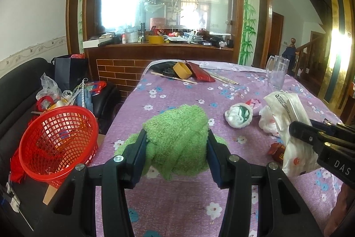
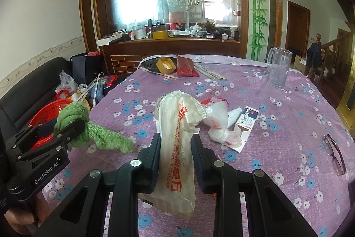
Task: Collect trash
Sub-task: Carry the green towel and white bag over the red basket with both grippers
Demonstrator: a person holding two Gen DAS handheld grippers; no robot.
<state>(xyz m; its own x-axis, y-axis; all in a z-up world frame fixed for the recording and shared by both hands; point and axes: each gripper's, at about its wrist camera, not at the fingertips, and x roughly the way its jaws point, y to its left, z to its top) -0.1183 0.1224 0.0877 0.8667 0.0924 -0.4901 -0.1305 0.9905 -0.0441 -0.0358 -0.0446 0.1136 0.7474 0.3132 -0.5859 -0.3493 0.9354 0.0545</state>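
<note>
Your left gripper fingers grasp the green cloth above the bench left edge, beside the red basket. Your right gripper fingers clench the white wrapper above the bench middle.

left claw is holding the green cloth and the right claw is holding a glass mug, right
Not quite. The left claw does hold the green cloth, but the right claw grips a white plastic wrapper, as the right wrist view shows. The glass mug stands untouched on the table.

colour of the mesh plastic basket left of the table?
Red; clearest in the left wrist view.
</note>
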